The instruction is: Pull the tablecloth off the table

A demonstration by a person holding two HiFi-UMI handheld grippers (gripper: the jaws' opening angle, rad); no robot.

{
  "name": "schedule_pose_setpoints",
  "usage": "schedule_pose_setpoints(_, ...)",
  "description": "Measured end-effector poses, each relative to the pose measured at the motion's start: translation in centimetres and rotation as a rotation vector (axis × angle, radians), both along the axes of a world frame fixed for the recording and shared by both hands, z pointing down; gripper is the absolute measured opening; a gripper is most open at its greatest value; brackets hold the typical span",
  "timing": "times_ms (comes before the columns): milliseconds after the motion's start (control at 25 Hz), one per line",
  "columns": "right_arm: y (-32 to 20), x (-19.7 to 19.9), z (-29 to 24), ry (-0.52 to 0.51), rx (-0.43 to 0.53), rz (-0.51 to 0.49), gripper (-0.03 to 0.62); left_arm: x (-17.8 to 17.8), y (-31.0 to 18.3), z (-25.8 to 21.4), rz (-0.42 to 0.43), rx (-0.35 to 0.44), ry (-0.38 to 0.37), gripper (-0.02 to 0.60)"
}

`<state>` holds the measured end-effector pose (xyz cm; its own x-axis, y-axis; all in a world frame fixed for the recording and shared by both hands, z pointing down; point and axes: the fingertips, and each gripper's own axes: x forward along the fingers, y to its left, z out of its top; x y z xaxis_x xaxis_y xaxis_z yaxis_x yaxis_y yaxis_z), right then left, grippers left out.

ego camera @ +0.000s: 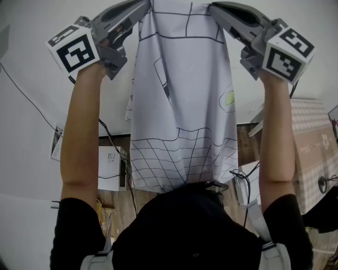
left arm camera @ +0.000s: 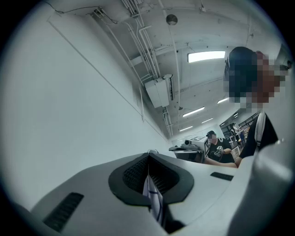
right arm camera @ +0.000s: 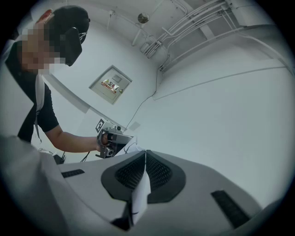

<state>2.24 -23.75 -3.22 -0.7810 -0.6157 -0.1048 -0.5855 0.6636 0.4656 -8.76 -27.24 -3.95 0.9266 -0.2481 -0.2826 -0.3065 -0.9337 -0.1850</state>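
Left gripper (ego camera: 138, 9): raised at the top left, clenched on the top left corner of the tablecloth (ego camera: 182, 105), with a fold of cloth pinched between its dark pads
Right gripper (ego camera: 217, 9): raised at the top right, jaws pressed together on the top right corner
Top edge: spans the gap between the two grippers
Tablecloth: up in the air, hanging flat in front of the person
Side edges: hang free inside the two forearms
Lower edge: grid-printed, loose, ending just above the person's chest
Room left: white wall (ego camera: 26, 132) well apart from the cloth
Room below: wooden floor (ego camera: 119, 203) with cables (ego camera: 108, 140)
Room right: pale checked surface (ego camera: 309, 118) near the right forearm
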Motion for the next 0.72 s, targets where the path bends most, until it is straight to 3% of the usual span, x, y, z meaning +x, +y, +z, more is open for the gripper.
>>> schedule_pose_setpoints(720,-0.83,0.41,0.49,0.004,-0.017,0.018,0.021,-0.1,0.29,-0.22,-0.023,0.022,-0.033,0.012)
